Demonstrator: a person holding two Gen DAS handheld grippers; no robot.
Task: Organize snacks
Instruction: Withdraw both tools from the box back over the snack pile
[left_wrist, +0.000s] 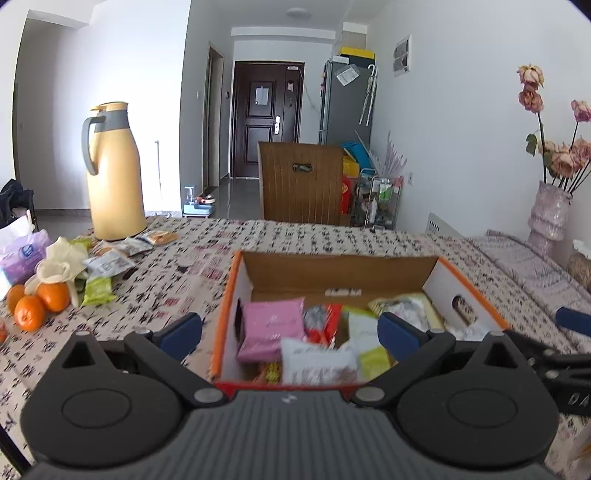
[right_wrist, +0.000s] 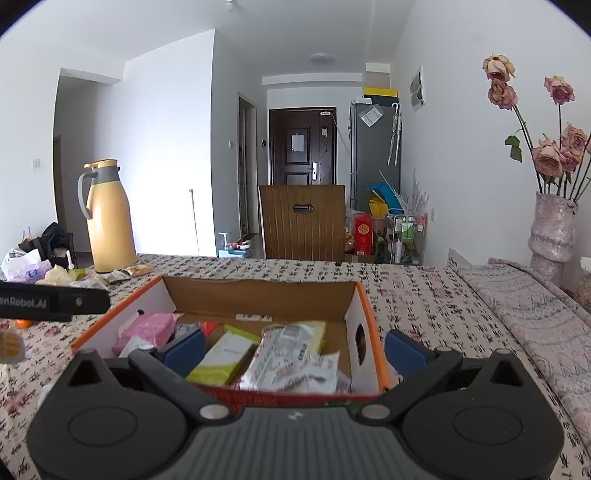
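The left gripper (left_wrist: 290, 330) hangs with jaws wide apart and empty over the near end of an orange-edged cardboard box (left_wrist: 225, 314) full of snack packets (a pink packet (left_wrist: 269, 325) lies leftmost). More packets (left_wrist: 107, 264) lie beside three oranges (left_wrist: 37, 301).
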